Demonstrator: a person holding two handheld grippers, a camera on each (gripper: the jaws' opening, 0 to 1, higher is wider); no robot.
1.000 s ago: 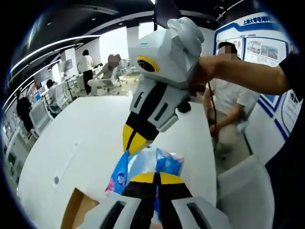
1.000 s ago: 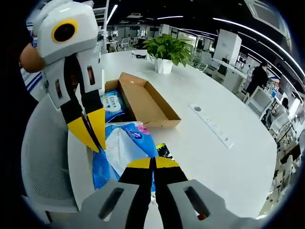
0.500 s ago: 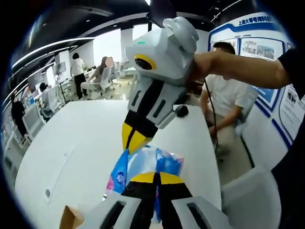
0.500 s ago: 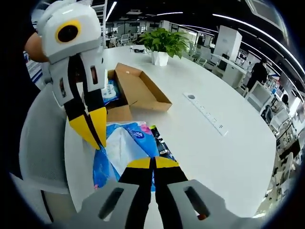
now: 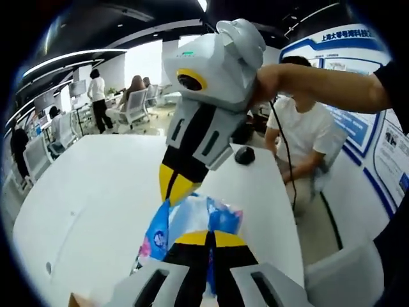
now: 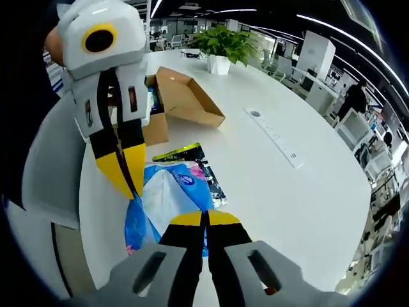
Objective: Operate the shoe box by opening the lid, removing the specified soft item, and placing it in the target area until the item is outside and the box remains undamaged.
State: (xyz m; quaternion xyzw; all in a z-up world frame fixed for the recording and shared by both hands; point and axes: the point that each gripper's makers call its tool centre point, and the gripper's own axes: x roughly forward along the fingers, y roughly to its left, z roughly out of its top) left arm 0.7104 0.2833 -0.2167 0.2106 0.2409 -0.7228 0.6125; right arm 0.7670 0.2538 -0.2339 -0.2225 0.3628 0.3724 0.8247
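open-plan office all round: a big white table (image 6: 300,192) runs across the right gripper view, with a potted plant (image 6: 220,45) at 12 o'clock, a power strip (image 6: 275,137) at 2 o'clock, and people at desks and chairs far behind. in the left gripper view a seated person in a white shirt (image 5: 307,131) sits at 3 o'clock, and a dark mouse (image 5: 243,154) lies on the table edge near centre.

the shoe box (image 6: 172,102) stands at 11 o'clock in the right gripper view, lid swung back and open, cardboard looking whole, with something blue and packaged visible inside its near compartment. so the lid step looks done.

the soft item, a blue and white plastic pack of tissues (image 6: 169,198), is out of the box and held up between both tools. the right gripper (image 6: 206,220) has its jaws pressed together on the pack's near edge at 6 o'clock; the left gripper (image 6: 124,182) comes in from 10 o'clock, its yellow tips pinched on the pack's far edge. the left gripper view shows the same from the other side: its own jaws closed on the pack (image 5: 192,220), the other tool clamped at its top.

a dark printed packet (image 6: 201,163) lies flat on the table just beyond the pack.

what seems left is setting the pack down in the target area, which i cannot identify, and letting go.
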